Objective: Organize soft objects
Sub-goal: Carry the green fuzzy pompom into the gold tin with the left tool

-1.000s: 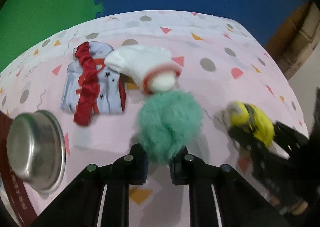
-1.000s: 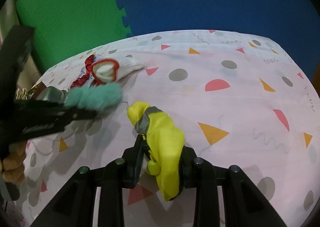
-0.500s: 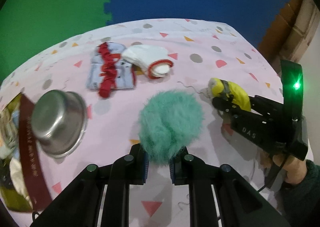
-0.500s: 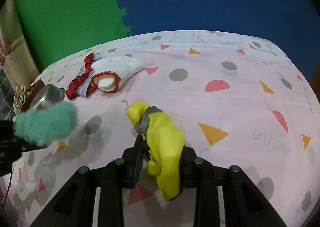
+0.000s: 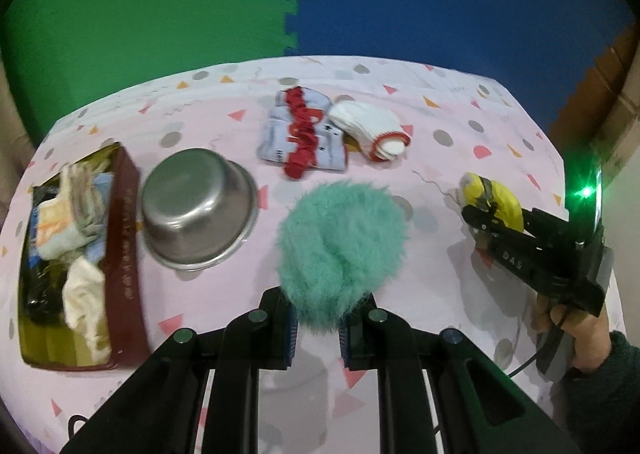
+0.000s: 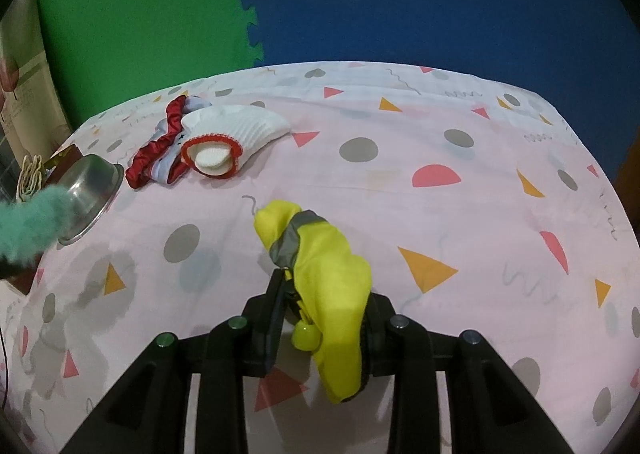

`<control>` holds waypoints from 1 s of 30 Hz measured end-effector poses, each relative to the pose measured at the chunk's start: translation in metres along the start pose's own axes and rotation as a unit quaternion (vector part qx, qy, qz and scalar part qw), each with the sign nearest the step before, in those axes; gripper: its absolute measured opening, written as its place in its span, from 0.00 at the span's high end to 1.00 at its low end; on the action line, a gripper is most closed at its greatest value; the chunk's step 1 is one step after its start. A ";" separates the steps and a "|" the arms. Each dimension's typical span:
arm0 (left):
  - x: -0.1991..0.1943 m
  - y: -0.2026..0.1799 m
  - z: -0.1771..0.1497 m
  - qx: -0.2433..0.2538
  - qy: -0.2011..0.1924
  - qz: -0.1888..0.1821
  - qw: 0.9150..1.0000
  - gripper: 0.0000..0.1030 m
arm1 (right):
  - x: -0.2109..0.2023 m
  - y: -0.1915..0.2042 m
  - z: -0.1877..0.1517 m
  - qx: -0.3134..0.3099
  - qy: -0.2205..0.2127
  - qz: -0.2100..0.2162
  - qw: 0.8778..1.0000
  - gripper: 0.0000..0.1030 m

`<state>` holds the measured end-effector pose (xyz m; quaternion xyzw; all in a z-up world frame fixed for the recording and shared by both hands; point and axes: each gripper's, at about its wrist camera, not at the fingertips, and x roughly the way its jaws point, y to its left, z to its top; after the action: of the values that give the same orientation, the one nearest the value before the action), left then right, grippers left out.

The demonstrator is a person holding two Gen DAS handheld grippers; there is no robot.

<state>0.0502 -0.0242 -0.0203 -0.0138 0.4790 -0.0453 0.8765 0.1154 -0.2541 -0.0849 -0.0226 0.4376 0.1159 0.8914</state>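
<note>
- Nearest in the left wrist view, the left gripper (image 5: pixel 318 330) has its two black jaws pinched tight on the base of a fluffy teal pom-pom (image 5: pixel 340 242), which it holds up clear of the tablecloth (image 5: pixel 224 294).
- Nearest in the right wrist view, the right gripper (image 6: pixel 320 318) is closed partway, squeezing a bunched yellow cloth pouch (image 6: pixel 332 286) that has a grey band and a yellow bead on a cord. The pouch's far end rests on the cloth.
- A hand (image 5: pixel 576 330) in a dark sleeve grips the right tool's handle, where a green light glows.
- The table is covered by a pale pink cloth printed with grey dots and orange and pink triangles.
- To the left, a steel bowl (image 5: pixel 196 206) lies tipped on its side, just beside a dark red box (image 5: pixel 124 254) packed with folded socks and cloths.
- Farther back, near the middle of the table, a pale blue garment with a red ruffled band (image 5: pixel 304 134) lies flat, touching a rolled white sock with a red cuff (image 5: pixel 368 130).
- Behind the table stand foam wall mats, green (image 5: pixel 140 14) on the left, blue (image 5: pixel 440 6) on the right.
</note>
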 end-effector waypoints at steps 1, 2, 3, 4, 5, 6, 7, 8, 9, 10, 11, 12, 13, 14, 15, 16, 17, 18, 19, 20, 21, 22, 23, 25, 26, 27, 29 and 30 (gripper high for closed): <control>-0.003 0.003 0.000 -0.003 -0.001 0.002 1.000 0.86 | 0.000 0.000 0.000 0.000 0.000 0.000 1.000 0.68; -0.005 0.006 0.000 -0.006 -0.001 0.001 1.000 0.86 | 0.000 0.000 0.000 -0.001 0.000 -0.001 1.000 0.68; -0.008 0.009 -0.001 -0.009 0.000 0.000 1.000 0.86 | 0.000 0.000 0.000 -0.001 0.000 -0.001 1.000 0.68; -0.010 0.013 -0.001 -0.014 0.000 0.000 1.000 0.86 | -0.001 0.001 0.000 -0.001 0.000 -0.002 1.000 0.68; -0.013 0.016 -0.001 -0.017 0.000 0.001 1.000 0.86 | -0.001 0.000 0.000 -0.002 0.000 -0.002 1.000 0.68; -0.016 0.019 -0.001 -0.020 -0.004 0.003 1.000 0.86 | -0.001 0.001 0.000 -0.001 0.000 -0.002 1.000 0.68; -0.019 0.022 -0.001 -0.023 -0.006 0.005 1.000 0.86 | -0.001 0.001 0.000 -0.001 0.000 -0.002 1.000 0.68; -0.022 0.025 0.000 -0.027 -0.008 0.007 1.000 0.86 | -0.001 0.001 0.000 -0.001 0.000 -0.002 1.000 0.68; -0.026 0.029 0.000 -0.032 -0.011 0.009 0.999 0.86 | -0.001 0.001 0.000 -0.001 0.000 -0.002 1.000 0.68; -0.029 0.033 0.001 -0.036 -0.013 0.011 0.999 0.86 | -0.001 0.001 0.000 -0.002 0.000 -0.002 1.000 0.68; -0.033 0.037 0.003 -0.042 -0.015 0.012 0.999 0.86 | -0.001 0.001 0.000 -0.002 0.000 -0.002 1.000 0.69; -0.036 0.041 0.004 -0.046 -0.017 0.013 0.999 0.86 | -0.001 0.001 0.000 -0.001 0.000 -0.002 1.000 0.68; -0.040 0.048 0.005 -0.052 -0.021 0.016 0.998 0.86 | -0.001 0.001 0.000 -0.001 0.000 -0.002 1.000 0.68; -0.044 0.053 0.007 -0.058 -0.025 0.021 0.998 0.86 | -0.001 0.001 0.000 -0.001 0.000 -0.002 1.000 0.68; -0.047 0.057 0.008 -0.060 -0.027 0.023 0.998 0.86 | -0.001 0.001 0.000 -0.001 0.000 -0.002 1.000 0.68; -0.051 0.063 0.009 -0.064 -0.030 0.027 0.997 0.86 | -0.001 0.001 0.000 -0.001 0.000 -0.002 1.000 0.68; -0.055 0.068 0.010 -0.068 -0.034 0.033 0.997 0.86 | -0.001 0.001 0.000 -0.002 0.000 -0.003 1.000 0.68; -0.057 0.071 0.011 -0.070 -0.035 0.037 0.996 0.86 | 0.000 0.001 0.000 -0.002 0.000 -0.003 1.000 0.68; -0.061 0.076 0.012 -0.070 -0.038 0.042 0.996 0.86 | -0.001 0.001 -0.001 -0.002 0.000 -0.003 1.000 0.68; -0.064 0.080 0.012 -0.073 -0.040 0.048 0.995 0.86 | -0.001 0.001 -0.001 -0.002 0.000 -0.003 1.000 0.68; -0.068 0.086 0.012 -0.076 -0.042 0.054 0.995 0.86 | -0.001 0.001 -0.001 -0.002 0.000 -0.003 1.000 0.68; -0.070 0.090 0.012 -0.078 -0.042 0.056 0.995 0.86 | -0.001 0.001 -0.001 -0.001 0.000 -0.002 1.000 0.68; -0.073 0.096 0.012 -0.082 -0.042 0.060 0.994 0.86 | -0.001 0.001 -0.001 -0.001 0.000 -0.002 1.000 0.68; -0.079 0.108 0.011 -0.092 -0.042 0.067 0.993 0.86 | 0.000 0.001 -0.001 -0.001 0.000 -0.002 1.000 0.68; -0.082 0.115 0.011 -0.094 -0.041 0.076 0.992 0.86 | 0.000 0.001 -0.001 -0.001 0.000 -0.002 1.000 0.68; -0.085 0.121 0.010 -0.097 -0.043 0.088 0.990 0.86 | 0.000 0.001 -0.001 -0.001 0.000 -0.002 1.000 0.68; -0.091 0.134 0.008 -0.102 -0.044 0.105 0.988 0.86 | 0.000 0.001 -0.001 -0.001 0.000 -0.002 1.000 0.68; -0.093 0.139 0.007 -0.105 -0.044 0.109 0.987 0.86 | 0.000 0.001 -0.001 -0.001 0.000 -0.002 1.000 0.68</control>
<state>0.0151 0.1231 0.0521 -0.0554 0.4402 0.1019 0.8904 0.1146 -0.2531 -0.0853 -0.0242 0.4375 0.1148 0.8915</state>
